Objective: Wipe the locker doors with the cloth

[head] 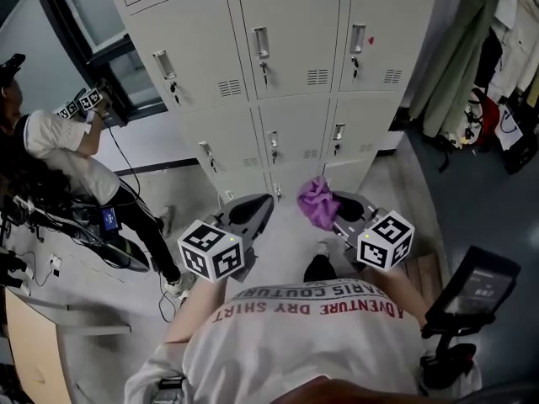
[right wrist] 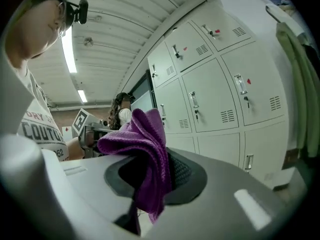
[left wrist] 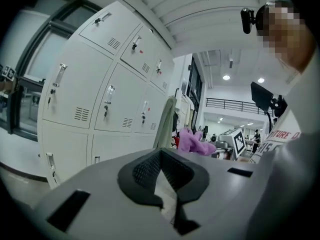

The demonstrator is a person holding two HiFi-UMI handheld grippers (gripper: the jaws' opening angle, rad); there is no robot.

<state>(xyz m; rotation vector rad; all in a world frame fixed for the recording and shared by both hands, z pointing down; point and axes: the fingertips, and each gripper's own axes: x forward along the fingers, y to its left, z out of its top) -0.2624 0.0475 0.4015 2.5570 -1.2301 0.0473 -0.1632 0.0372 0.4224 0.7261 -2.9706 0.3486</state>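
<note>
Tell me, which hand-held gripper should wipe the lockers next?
The right hand-held gripper, probably: its jaws are shut on the purple cloth, facing the lockers. The left hand-held gripper is shut on nothing.

Locker doors [head: 290,40]: six whole, in three columns by two rows, at 12 o'clock; others are cut off above and below. Purple cloth [head: 317,202]: one. Grippers: two, left gripper [head: 250,211] and right gripper [head: 341,212], one marker cube [head: 210,251] each; bystander [head: 50,141]: one, at 9 o'clock.
</note>
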